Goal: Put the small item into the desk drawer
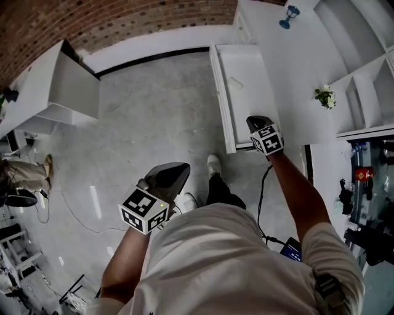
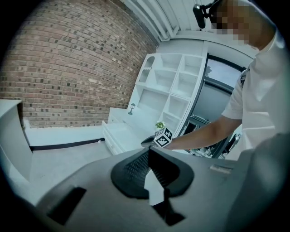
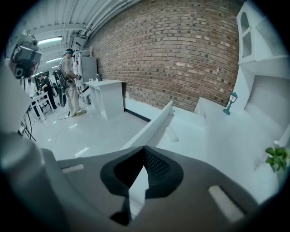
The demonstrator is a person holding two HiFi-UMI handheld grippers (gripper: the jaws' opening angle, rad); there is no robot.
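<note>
1. Closest in: person's pale shirt point(image 1: 234, 258), w/ both forearms stretched ahead. Left tool point(image 1: 169, 175) hangs over the floor point(image 1: 154, 123), well apart from the drawer point(image 1: 246, 98), out on its front side.
2. Left tool: ribbed dark pads meet at the tip w/ nothing btwn them, so it's closed and empty.
3. Right tool point(image 1: 257, 122) sits above the drawer's near end. Its jaws are pinched together too and hold nothing.
4. Small item point(image 1: 236, 82) lies inside the drawer on its bare bottom, toward the far end, apart from both tools. Looks like a short pale stick or cylinder; too small to say more.
5. Step, my read: drop-off looks done, since the item's in and the right tool is empty. What's left is prob. just pulling clear, or shutting the drawer if wanted, though the task line doesn't ask for that.
6. If closing: needs flat, even contact on the drawer's long front panel so it slides straight. A light item may roll on that smooth bottom.
7. Materials:
   - Drawer + tabletop point(image 1: 295, 67) are smooth white board w/ square edges.
   - Floor is grey, polished, w/ glare streaks.
   - Brick wall point(image 1: 123, 21) beyond the drawer is rough, red-brown.
   - Tool bodies are matte grey plastic.
   - On the tabletop past the drawer stand a small blue lamp figurine point(image 1: 288, 15) and a little green plant point(image 1: 324, 96) w/ pale flowers.
</note>
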